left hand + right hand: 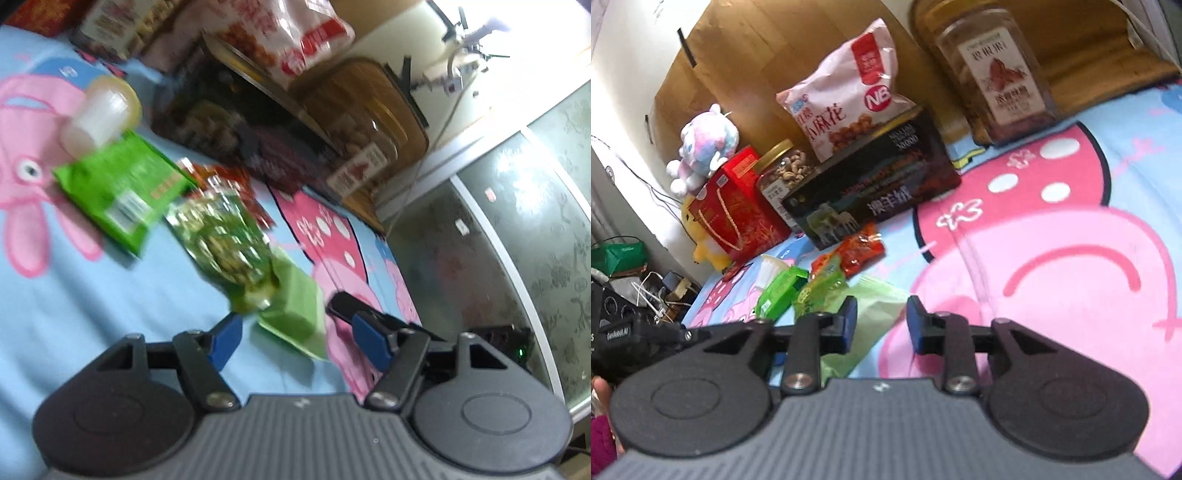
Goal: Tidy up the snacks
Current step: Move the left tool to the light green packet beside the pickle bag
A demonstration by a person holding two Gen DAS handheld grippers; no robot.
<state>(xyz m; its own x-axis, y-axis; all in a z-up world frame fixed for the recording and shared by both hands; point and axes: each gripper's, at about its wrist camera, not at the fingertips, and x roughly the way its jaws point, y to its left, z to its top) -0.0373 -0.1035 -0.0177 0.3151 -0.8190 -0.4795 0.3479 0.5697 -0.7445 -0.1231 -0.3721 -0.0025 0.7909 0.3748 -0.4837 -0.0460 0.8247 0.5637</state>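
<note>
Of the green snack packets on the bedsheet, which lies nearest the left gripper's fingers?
The plain pale green packet, lying just ahead of the open left gripper. The shiny green patterned packet and the bright green barcode packet lie farther off.

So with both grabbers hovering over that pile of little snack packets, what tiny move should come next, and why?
Probably ease the right gripper forward and down onto the pale green packet and close. Its jaws stand open and empty, and that packet lies flat on the cartoon bedsheet right between them. The left gripper is open and empty too.
</note>
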